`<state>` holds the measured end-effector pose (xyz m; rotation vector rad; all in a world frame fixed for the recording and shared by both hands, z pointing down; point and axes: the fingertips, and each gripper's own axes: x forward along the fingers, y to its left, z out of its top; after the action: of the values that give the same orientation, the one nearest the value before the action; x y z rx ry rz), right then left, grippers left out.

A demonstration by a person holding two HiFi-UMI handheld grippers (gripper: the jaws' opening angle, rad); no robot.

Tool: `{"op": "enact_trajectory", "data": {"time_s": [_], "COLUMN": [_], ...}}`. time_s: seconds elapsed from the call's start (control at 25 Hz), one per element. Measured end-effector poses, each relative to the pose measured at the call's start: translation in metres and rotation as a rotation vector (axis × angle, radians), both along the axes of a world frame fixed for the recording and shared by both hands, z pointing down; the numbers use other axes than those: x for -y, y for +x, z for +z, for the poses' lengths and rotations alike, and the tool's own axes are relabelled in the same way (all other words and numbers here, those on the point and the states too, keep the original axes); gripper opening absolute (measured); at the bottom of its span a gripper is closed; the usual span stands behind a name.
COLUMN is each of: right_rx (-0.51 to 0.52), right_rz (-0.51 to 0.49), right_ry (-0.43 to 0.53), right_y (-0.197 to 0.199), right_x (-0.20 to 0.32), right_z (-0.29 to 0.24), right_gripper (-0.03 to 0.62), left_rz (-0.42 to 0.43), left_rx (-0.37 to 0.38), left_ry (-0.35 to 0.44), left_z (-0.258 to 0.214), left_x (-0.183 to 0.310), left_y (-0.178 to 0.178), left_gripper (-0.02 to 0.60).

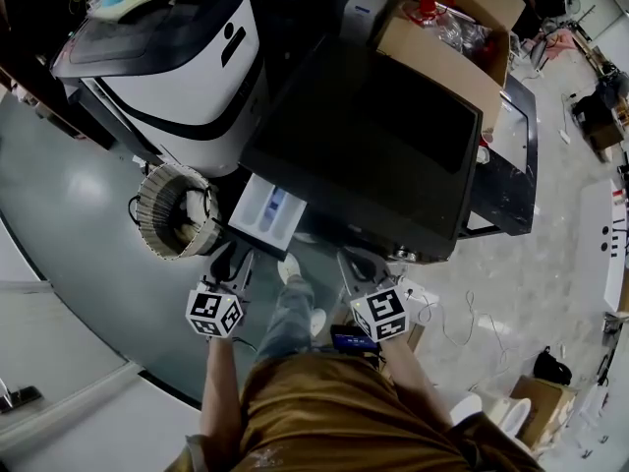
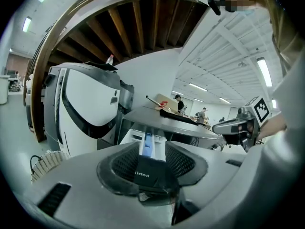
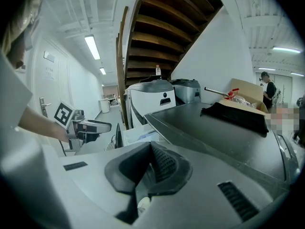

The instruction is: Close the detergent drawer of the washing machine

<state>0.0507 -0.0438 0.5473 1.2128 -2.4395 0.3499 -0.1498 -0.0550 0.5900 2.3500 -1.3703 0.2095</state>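
Detergent drawer [image 1: 267, 214] stands pulled out of washing machine [image 1: 364, 155] at its front left corner; white tray w/ blue insert showing. L gripper [image 1: 234, 256] just in front of it, jaws apart, drawer's dark front panel in the gap; contact unclear. R gripper [image 1: 360, 260] near machine's front edge, jaws drawn together, nothing btwn. Cardboard box [image 1: 457, 28] on machine top. Coiled hose [image 1: 172, 209] beside drawer.

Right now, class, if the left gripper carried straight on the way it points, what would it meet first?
The left gripper would most likely meet the dark front panel of the pulled-out detergent drawer, which sits framed between its open jaws. How near it is, the views leave unclear.
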Motion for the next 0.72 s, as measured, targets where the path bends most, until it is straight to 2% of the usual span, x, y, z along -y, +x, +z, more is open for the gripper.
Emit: {"op": "enact_trajectory", "data": {"time_s": [0.52, 0.72], "right_rx": [-0.005, -0.003], "right_rz": [0.004, 0.004], "right_ry": [-0.041, -0.058], "right_y": [-0.001, -0.003], "right_x": [0.009, 0.013], "right_z": [0.014, 0.018], "right_gripper": [0.012, 0.012], "left_rz": [0.029, 0.071], "left_rx": [0.020, 0.044], "left_ry": [-0.046, -0.046], "left_z": [0.030, 0.035], "left_x": [0.002, 0.003], "left_y": [-0.003, -0.001], "left_gripper": [0.215, 0.222]}}
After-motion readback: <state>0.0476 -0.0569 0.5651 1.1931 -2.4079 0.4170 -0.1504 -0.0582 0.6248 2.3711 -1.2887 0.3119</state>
